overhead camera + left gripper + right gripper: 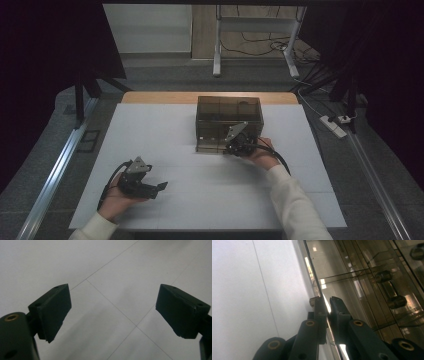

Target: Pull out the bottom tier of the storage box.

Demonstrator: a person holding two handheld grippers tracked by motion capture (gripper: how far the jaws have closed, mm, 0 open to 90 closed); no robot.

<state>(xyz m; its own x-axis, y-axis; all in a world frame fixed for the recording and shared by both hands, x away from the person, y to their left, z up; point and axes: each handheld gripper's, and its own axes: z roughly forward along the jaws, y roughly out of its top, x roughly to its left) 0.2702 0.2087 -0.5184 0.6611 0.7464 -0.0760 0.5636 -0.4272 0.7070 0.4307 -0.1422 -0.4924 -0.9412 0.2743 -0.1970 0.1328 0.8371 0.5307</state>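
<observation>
Right gripper view: right gripper (327, 305) fingers pinch the box (367, 277) edge.

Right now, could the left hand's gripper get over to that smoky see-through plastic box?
Probably yes. The left gripper rests with jaws open over bare white table, nothing between it and the smoky transparent plastic box. The right gripper already pinches the box's front wall.

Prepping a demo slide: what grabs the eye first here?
The smoky translucent plastic box at the far middle of the white table. The right gripper is shut on a thin wall at its near edge. The left gripper hangs open over bare table, near left.
</observation>
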